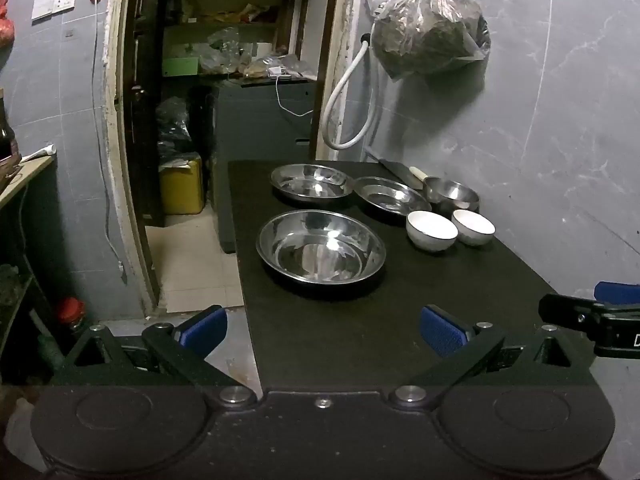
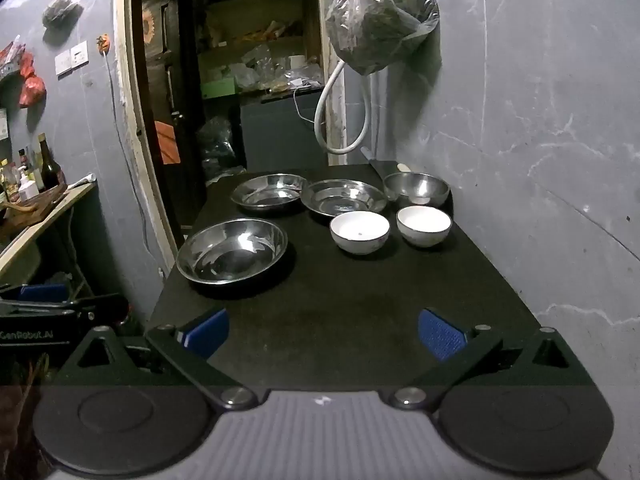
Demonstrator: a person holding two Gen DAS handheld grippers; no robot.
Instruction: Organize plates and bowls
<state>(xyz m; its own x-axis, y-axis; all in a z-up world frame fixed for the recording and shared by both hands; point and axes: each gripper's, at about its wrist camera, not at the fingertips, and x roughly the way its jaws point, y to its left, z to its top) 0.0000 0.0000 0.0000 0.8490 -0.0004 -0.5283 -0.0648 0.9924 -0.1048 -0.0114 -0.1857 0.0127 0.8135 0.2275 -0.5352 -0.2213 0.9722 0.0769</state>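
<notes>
Left wrist view: the left gripper hangs over the near end of the black table, jaws spread wide and empty. The nearest steel plate lies straight ahead of it, well apart, rim up and round, so no long axis governs the approach. Two further steel plates lie side by side behind it. To their right stand two white ceramic bowls, just beside each other, with a steel bowl behind them near the wall.

Right wrist view: the right gripper is likewise wide open and holds nothing. From here the near steel plate lies ahead and to the left, while the white bowls lie ahead and slightly right.

Judgement: the left gripper is better placed for the plates, the right gripper for the bowls. Stacking like with like appears to be the remaining work; nothing is nested yet.

The table surface is matt, dark and bare at the near end. A grey marbled wall bounds its right side; a knife lies at the far edge. A filled plastic bag hangs above, beside an open doorway to a cluttered storeroom.
</notes>
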